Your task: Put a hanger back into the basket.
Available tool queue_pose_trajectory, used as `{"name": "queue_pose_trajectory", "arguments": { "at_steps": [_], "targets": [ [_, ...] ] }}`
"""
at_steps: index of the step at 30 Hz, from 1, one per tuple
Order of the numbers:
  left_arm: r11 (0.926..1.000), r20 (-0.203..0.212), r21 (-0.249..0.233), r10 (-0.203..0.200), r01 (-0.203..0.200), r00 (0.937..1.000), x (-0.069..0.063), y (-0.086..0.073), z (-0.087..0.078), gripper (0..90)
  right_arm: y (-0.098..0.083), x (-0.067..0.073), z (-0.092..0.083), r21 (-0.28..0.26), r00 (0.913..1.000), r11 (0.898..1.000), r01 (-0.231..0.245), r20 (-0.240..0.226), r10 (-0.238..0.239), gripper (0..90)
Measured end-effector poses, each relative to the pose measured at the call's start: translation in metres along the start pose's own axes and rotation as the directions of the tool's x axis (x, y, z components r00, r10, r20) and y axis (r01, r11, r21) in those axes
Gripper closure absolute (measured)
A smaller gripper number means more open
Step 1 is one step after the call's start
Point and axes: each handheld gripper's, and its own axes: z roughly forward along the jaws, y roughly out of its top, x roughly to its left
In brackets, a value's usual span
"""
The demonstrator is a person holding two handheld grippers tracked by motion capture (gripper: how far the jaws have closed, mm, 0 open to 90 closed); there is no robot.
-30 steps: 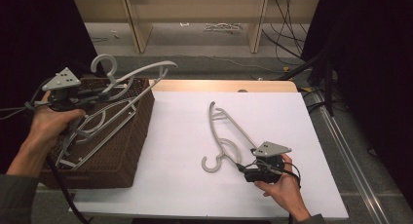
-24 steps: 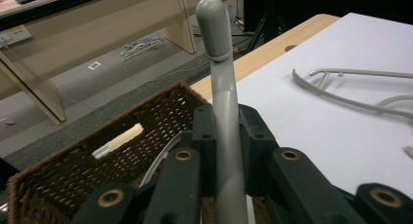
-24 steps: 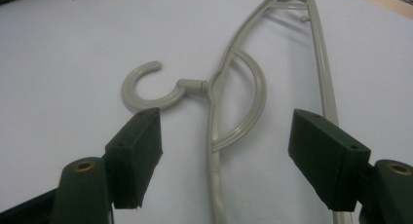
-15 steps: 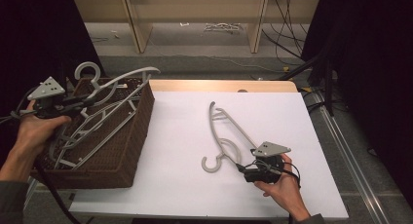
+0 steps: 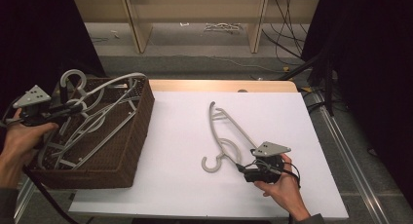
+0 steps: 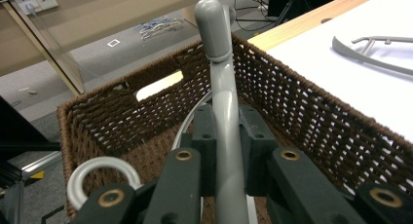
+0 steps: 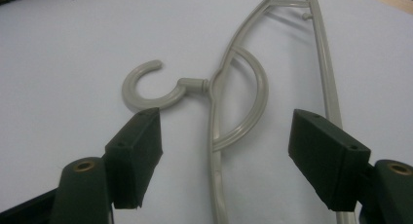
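My right hand-held gripper [image 7: 224, 151] sits released, jaws straddling the hanger [image 5: 225, 132] flat on the counter [image 5: 185, 175], long axis running ahead. My left hand-held gripper [image 6: 226, 151] clenches another hanger [image 6: 221, 87] over the basket [image 5: 139, 117].

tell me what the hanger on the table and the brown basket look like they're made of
The hanger on the white table looks like moulded plastic: uniform pale grey, matte, with a seam-like collar where the hook joins the body. The basket appears to be woven wicker or a rattan-like fibre: dark brown strands with gaps between them and a cut-out handle slot. Real or synthetic fibre, I cannot tell.
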Motion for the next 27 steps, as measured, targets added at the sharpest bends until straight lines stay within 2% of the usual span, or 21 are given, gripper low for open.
{"name": "queue_pose_trajectory", "arguments": {
  "at_steps": [4, 7, 14, 17, 18, 19, 20, 22, 23, 24, 26, 27],
  "targets": [
    [1.0, -0.001, -0.004, -0.002, 0.002, 1.0, 0.002, -0.002, -0.003, 79.5, 0.0, 0.0, 0.0, 0.002, 1.0, 1.0, 0.005, -0.001, -0.005, 29.1],
    [0.9999, 0.001, 0.017, 0.002, -0.002, 1.0, 0.003, -0.006, -0.001, 79.5, 0.0, 0.002, 0.0, 0.014, 0.9998, 1.0, -0.017, -0.003, 0.018, 29.1],
    [0.9985, 0.017, 0.055, -0.007, 0.006, 0.9998, 0.003, -0.018, 0.006, 79.4, -0.001, 0.0, 0.001, 0.011, 1.0, 1.0, -0.008, -0.004, 0.008, 29.1],
    [0.9969, 0.038, 0.075, -0.025, 0.022, 0.999, 0.003, -0.026, 0.013, 79.4, -0.001, 0.0, 0.001, 0.012, 0.9999, 1.0, -0.01, -0.006, 0.01, 29.1],
    [0.9964, 0.04, 0.083, -0.021, 0.018, 0.999, 0.002, -0.026, 0.015, 79.3, -0.002, 0.0, 0.002, 0.01, 1.0, 1.0, 0.007, -0.005, -0.007, 29.1],
    [0.9958, 0.04, 0.09, -0.018, 0.015, 0.999, 0.001, -0.027, 0.018, 79.3, -0.002, 0.0, 0.002, 0.013, 1.0, 1.0, 0.006, -0.005, -0.006, 29.1],
    [0.9952, 0.048, 0.097, -0.014, 0.009, 0.9988, 0.001, -0.028, 0.02, 79.3, -0.001, 0.002, 0.001, 0.02, 0.9999, 1.0, -0.015, -0.008, 0.015, 29.1],
    [0.9942, 0.061, 0.107, -0.018, 0.011, 0.9979, -0.002, -0.03, 0.025, 79.2, -0.001, 0.002, 0.001, 0.012, 0.9999, 1.0, -0.009, -0.009, 0.009, 29.1],
    [0.9918, 0.074, 0.125, 0.016, -0.025, 0.9972, -0.001, -0.031, 0.028, 79.2, -0.001, 0.002, 0.002, 0.014, 0.9999, 1.0, -0.005, -0.009, 0.005, 29.1],
    [0.993, 0.071, 0.118, 0.002, -0.01, 0.9975, -0.003, -0.032, 0.031, 79.2, -0.002, 0.001, 0.002, 0.011, 0.9999, 1.0, 0.01, -0.009, -0.01, 29.1],
    [0.9912, 0.083, 0.131, 0.006, -0.017, 0.9965, -0.004, -0.035, 0.036, 79.1, -0.001, 0.002, 0.002, 0.02, 0.9998, 1.0, -0.018, -0.011, 0.018, 29.1],
    [0.9897, 0.083, 0.142, 0.009, -0.021, 0.9965, -0.005, -0.037, 0.04, 79.1, -0.001, 0.001, 0.002, 0.019, 0.9998, 1.0, -0.017, -0.011, 0.017, 29.1]
  ]
}}
